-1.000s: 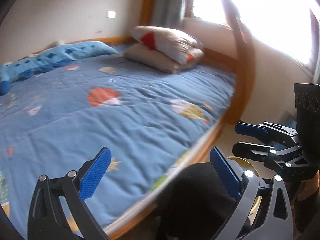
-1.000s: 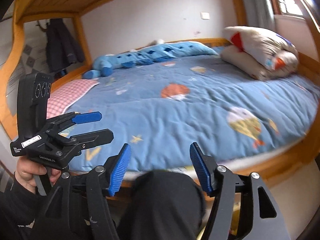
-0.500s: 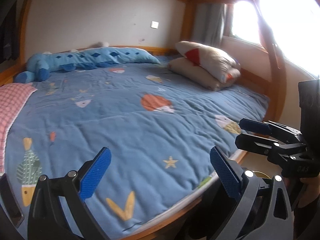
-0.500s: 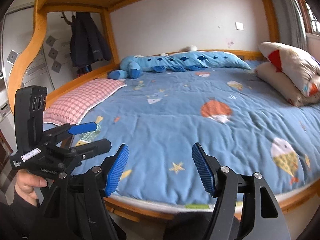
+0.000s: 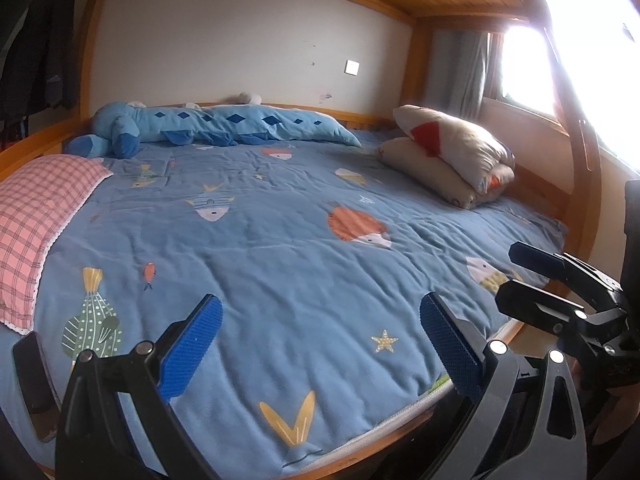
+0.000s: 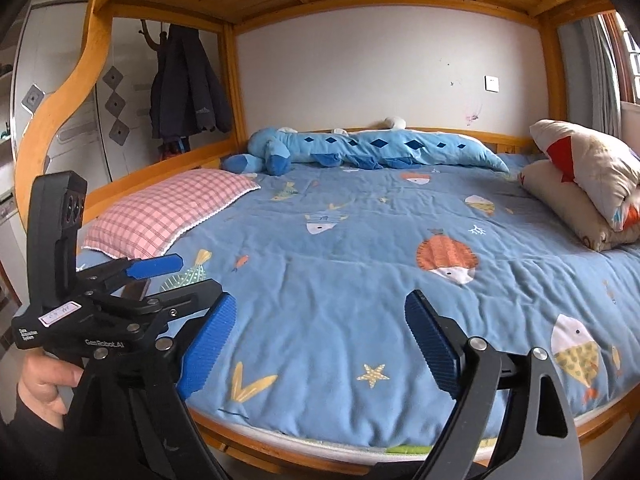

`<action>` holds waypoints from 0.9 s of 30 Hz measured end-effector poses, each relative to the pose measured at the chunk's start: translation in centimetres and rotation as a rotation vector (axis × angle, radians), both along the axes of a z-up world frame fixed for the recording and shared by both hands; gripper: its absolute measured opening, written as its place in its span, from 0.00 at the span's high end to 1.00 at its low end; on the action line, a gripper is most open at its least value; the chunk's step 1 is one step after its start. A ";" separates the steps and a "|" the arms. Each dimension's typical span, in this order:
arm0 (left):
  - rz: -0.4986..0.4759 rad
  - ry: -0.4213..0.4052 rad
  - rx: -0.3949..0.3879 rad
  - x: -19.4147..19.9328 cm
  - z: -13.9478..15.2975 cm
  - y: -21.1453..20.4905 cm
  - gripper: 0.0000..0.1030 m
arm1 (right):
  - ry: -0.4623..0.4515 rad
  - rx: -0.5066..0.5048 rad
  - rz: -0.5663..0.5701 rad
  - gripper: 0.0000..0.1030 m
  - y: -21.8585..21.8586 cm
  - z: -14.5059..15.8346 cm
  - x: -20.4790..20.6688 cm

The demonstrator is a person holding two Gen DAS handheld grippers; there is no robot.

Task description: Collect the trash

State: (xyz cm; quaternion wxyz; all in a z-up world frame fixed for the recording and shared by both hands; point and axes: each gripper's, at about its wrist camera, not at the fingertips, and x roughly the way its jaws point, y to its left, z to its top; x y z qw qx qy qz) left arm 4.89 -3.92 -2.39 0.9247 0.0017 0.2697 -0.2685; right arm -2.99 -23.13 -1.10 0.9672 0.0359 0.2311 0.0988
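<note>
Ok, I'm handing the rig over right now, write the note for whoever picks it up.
Left gripper: jaws wide apart, nothing between them, over the near edge of the bed.
Right gripper: jaws opening, nothing between them, same area.
On the blue quilt: pink checked pillow, blue plush toy, two stacked cushions, and a dark flat phone-like thing at the near left edge.
Trash: none visible in either view, and no bin in view.
Done: nothing shows as collected.
Left: find the trash, then pick it up.
</note>
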 end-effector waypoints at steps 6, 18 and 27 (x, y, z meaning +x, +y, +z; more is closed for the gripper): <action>0.026 -0.013 -0.014 0.1 0.4 0.5 0.04 | -0.006 0.012 -0.009 0.18 -0.2 0.0 0.0; 0.132 -0.056 -0.031 0.1 1.2 1.5 0.04 | -0.025 0.047 -0.032 0.16 0.0 0.2 0.3; 0.204 -0.093 0.007 -0.4 1.4 1.6 0.04 | -0.044 0.053 -0.050 0.15 0.2 0.3 0.5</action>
